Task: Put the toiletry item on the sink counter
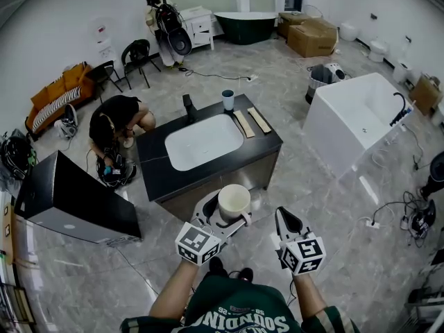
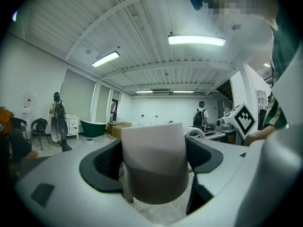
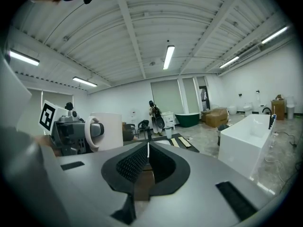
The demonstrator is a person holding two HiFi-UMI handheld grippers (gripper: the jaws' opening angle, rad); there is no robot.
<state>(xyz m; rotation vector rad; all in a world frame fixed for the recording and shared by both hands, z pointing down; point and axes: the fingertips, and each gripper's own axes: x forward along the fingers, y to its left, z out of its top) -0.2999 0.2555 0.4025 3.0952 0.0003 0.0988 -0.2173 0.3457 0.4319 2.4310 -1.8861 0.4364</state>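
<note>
Cup (image 1: 234,200) clamped in your left hand-held gripper (image 1: 223,216), in the air in front of the desk (image 1: 263,144).
Your left jaws stand wide apart and press on the pale cup's sides. It is upright, mouth up, over the floor (image 1: 333,207) near the desk's front edge. Your right hand-held gripper (image 1: 283,217) has its jaws pressed together with nothing between them, beside the cup but apart from it. The desk carries a white basin (image 1: 203,141), a dark tap (image 1: 189,107) and a dark tumbler (image 1: 228,99).
</note>
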